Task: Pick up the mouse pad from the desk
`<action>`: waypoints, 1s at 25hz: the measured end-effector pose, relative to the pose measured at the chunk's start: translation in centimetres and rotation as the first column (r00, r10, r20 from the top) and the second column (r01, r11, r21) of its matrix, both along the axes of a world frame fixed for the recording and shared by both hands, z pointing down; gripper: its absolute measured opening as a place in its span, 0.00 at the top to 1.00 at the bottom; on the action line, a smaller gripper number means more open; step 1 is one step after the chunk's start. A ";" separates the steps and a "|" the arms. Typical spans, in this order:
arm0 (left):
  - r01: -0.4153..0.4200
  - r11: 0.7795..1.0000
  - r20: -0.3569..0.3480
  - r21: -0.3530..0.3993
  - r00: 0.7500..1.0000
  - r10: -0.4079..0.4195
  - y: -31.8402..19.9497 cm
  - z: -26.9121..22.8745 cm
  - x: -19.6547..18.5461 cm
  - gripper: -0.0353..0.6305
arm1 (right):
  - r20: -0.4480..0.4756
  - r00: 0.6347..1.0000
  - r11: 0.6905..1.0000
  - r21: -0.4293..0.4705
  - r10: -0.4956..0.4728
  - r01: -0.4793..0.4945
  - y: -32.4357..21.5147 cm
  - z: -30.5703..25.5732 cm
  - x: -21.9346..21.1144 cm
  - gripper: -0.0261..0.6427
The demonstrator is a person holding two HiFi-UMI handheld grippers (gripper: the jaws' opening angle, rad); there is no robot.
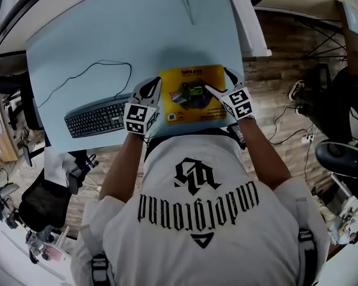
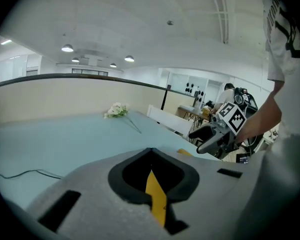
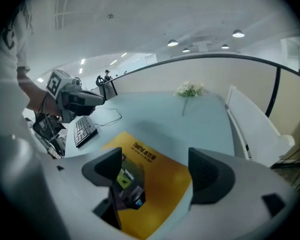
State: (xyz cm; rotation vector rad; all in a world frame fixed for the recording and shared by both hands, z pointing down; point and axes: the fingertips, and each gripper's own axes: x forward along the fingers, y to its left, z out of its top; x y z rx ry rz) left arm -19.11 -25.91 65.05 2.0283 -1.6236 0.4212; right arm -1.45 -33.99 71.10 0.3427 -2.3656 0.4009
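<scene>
Pale blue desk (image 1: 107, 34), wood-plank floor (image 1: 286, 70), round ceiling lights (image 2: 67, 48)

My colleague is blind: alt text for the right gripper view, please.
The right gripper holds its jaws wide apart over a yellow mouse pad on a blue desk. Keyboard and left gripper at left, white flowers at the far edge.

The head camera looks steeply down over the person's shoulders onto the blue counter (image 1: 107, 34). The camera on the left tongs (image 1: 154, 85) sits low, facing across the counter toward the flowers (image 2: 116, 110); the one on the right tongs (image 1: 218, 81) tilts down, close over the yellow mouse pad (image 3: 165, 169). All three views share the flowers and the pad, seemingly only a sliver in the left gripper view.
</scene>
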 end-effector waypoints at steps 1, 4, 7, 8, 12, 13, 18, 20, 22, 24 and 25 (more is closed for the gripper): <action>0.002 1.000 -0.007 -0.010 1.000 -0.002 0.0 0.6 0.0 0.94 | -0.011 1.000 1.000 -0.007 -0.005 0.005 -0.2 0.6 0.1 0.35; 0.015 0.999 -0.019 -0.034 1.000 -0.016 0.0 2.0 -0.2 0.94 | -0.045 0.999 1.000 -0.020 -0.023 0.022 -0.7 2.4 0.2 0.34; 0.029 0.998 -0.015 -0.047 0.999 -0.029 -0.2 2.9 -0.5 0.94 | -0.095 0.993 0.998 -0.014 -0.064 0.063 -1.2 4.3 0.2 0.33; 0.030 0.998 -0.014 -0.053 0.999 -0.031 -0.3 3.2 -0.6 0.94 | -0.113 0.990 0.997 -0.012 -0.079 0.078 -1.3 5.0 0.2 0.33; 0.032 0.997 -0.017 -0.074 0.999 -0.034 -0.7 4.1 -0.8 0.94 | -0.154 0.980 0.992 -0.021 -0.126 0.124 -1.3 7.0 0.0 0.31; 0.034 0.996 -0.018 -0.079 0.999 -0.035 -0.8 4.3 -1.0 0.94 | -0.164 0.977 0.990 -0.031 -0.139 0.135 -1.2 7.4 -0.1 0.31; 0.025 0.994 -0.037 -0.102 0.999 -0.029 -0.8 5.0 -0.8 0.94 | -0.220 0.957 0.982 -0.049 -0.189 0.182 -0.8 8.6 0.4 0.29; 0.018 0.994 -0.042 -0.109 0.999 -0.023 -0.8 5.3 -0.6 0.94 | -0.243 0.945 0.975 -0.022 -0.220 0.221 -0.8 8.5 0.5 0.29; 0.014 0.994 -0.043 -0.111 0.999 -0.019 -0.9 5.4 -0.6 0.94 | -0.257 0.938 0.971 -0.002 -0.233 0.240 -0.8 8.5 0.6 0.29; 0.014 0.994 -0.044 -0.110 0.999 -0.019 -1.1 5.5 -0.6 0.94 | -0.252 0.941 0.972 0.010 -0.225 0.235 -0.9 8.5 0.5 0.29; 0.016 0.994 -0.044 -0.109 0.999 -0.021 -1.2 5.4 -0.7 0.94 | -0.249 0.943 0.972 0.014 -0.222 0.233 -0.9 8.5 0.4 0.29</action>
